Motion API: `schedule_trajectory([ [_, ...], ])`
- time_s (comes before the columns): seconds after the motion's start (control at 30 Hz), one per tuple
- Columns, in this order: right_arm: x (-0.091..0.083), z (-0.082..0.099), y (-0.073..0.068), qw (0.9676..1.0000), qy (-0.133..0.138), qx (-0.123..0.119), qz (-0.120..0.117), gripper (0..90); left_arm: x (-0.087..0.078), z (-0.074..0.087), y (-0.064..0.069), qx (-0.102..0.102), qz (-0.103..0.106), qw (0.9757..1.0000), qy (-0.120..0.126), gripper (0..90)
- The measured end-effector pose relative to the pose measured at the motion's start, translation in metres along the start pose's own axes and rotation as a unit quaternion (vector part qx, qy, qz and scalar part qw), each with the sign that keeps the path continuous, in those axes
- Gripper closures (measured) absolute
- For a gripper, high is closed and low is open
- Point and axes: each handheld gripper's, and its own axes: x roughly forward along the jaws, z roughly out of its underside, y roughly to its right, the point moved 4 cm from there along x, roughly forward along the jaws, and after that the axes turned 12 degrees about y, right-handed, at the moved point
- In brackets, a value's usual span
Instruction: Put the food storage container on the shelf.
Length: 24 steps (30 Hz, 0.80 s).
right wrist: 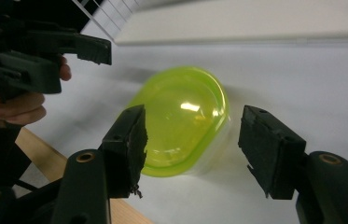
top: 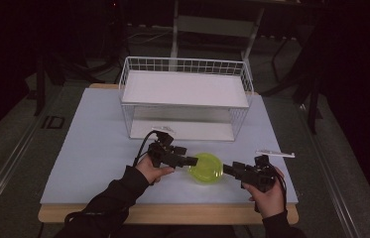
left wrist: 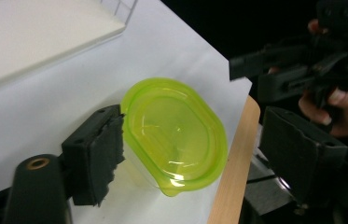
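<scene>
A translucent yellow-green container with its lid on (top: 205, 168) sits on the white table near the front edge. My left gripper (top: 191, 160) is at its left side and my right gripper (top: 228, 169) at its right. In the left gripper view the jaws are open wide, and the container (left wrist: 176, 135) lies between them, next to the left pad (left wrist: 99, 154). The right gripper view has the container (right wrist: 185, 112) centred just beyond my open right gripper (right wrist: 195, 119). Neither gripper holds anything.
A white wire basket rack (top: 185, 96) with a flat white shelf stands at the back middle of the table. A thin white strip (top: 275, 153) lies at the right. A small object (top: 162, 129) lies in front of the rack. The wooden table edge (top: 172, 213) runs close behind the hands.
</scene>
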Motion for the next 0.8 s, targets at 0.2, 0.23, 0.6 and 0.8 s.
schedule_trajectory([
  [0.2, 0.010, 0.005, 0.012, 0.9982, -0.024, 0.053, 0.013, 48.5, 0.006, 0.012, -0.011, -0.037, -0.020, 0.9989, -0.022, 32.5],
  [0.23, 0.013, 0.006, 0.017, 0.9964, -0.033, 0.076, 0.014, 49.9, 0.007, 0.014, -0.013, -0.045, -0.022, 0.9985, -0.024, 34.5],
  [0.6, 0.028, 0.019, 0.022, 0.9917, -0.069, 0.106, 0.024, 54.5, 0.017, 0.034, -0.023, -0.091, -0.022, 0.9941, -0.055, 47.2],
  [0.8, 0.033, 0.022, 0.015, 0.9916, -0.079, 0.100, 0.022, 69.6, 0.019, 0.036, -0.021, -0.094, -0.024, 0.9937, -0.056, 67.4],
])
